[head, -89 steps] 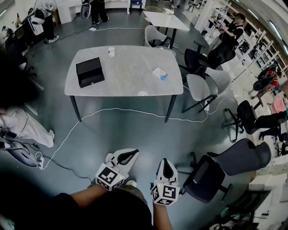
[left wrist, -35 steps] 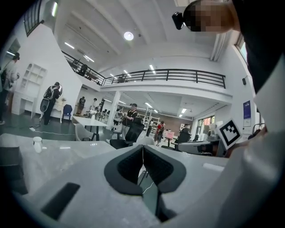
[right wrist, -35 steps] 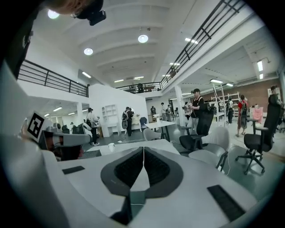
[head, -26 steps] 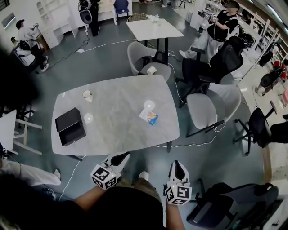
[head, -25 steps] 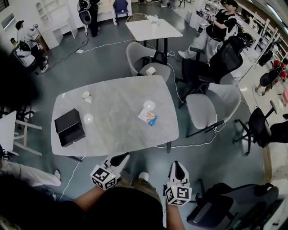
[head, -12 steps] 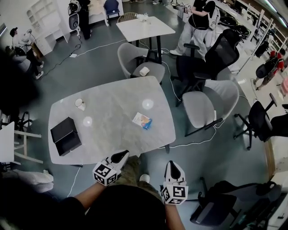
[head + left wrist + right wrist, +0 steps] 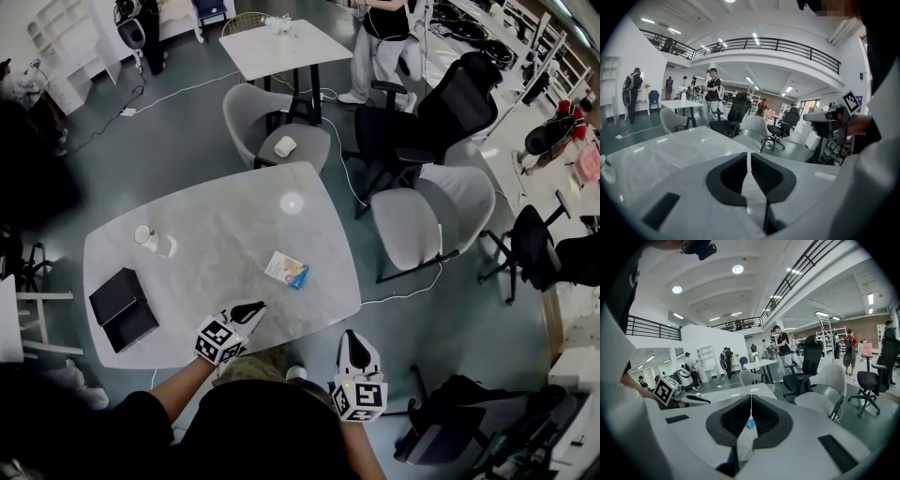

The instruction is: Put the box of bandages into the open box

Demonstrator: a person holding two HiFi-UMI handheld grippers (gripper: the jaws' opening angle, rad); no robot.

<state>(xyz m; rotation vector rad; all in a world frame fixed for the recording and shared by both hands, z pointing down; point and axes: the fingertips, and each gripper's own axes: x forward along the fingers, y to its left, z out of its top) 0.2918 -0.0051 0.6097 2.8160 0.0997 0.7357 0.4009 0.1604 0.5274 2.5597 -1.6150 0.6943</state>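
The left tongs were clenched: in the left gripper view their two dark pads stood almost together with only a thin slit between them, and nothing was gripped. They hung over the near edge of the grey worktop, touching nothing. The right tongs were clenched too, their tips meeting in a fine line in the right gripper view, and they were empty. They sat off the worktop's near right corner, above the floor. The box of bandages lay flat on the worktop, ahead of both tongs and apart from them. The open box, black, stood at the worktop's left end, well apart from the bandages.
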